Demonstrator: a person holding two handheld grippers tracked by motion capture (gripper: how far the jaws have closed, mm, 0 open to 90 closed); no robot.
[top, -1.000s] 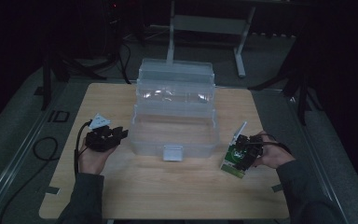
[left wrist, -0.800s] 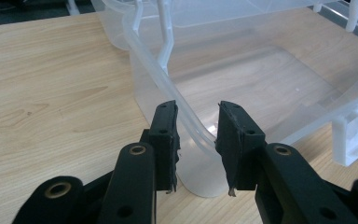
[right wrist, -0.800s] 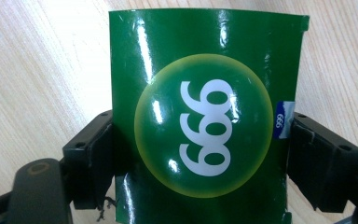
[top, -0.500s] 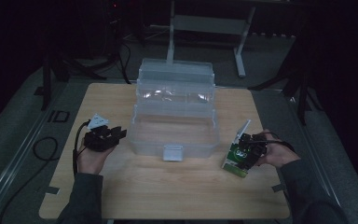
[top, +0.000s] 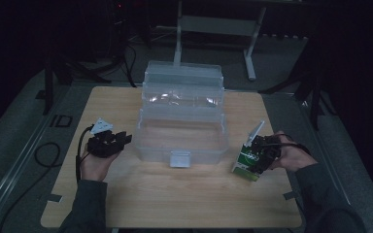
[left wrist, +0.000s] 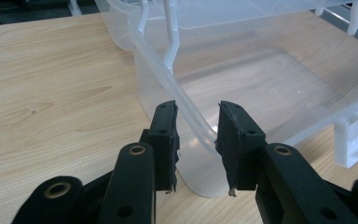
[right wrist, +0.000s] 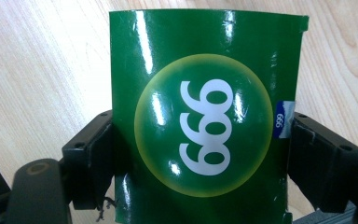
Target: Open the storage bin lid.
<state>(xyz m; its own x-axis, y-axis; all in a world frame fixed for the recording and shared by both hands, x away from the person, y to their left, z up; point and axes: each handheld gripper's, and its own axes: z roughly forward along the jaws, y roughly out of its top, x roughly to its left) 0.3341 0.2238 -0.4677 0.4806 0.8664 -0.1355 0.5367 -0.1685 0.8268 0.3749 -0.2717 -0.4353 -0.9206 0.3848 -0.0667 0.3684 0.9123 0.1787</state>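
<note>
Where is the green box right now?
In the high view the green box sits at the table's right side, gripped by the right hand-held gripper, just right of the clear plastic case.

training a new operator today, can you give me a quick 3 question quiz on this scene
1. True or false: the right gripper grips a green box.
2. What straddles the clear plastic bin's rim? A) left gripper B) a bare hand C) a tape strip
3. Which digits are printed on the green box?

Key: 1 true. 2 A, with the jaws apart. 3 999.
</note>
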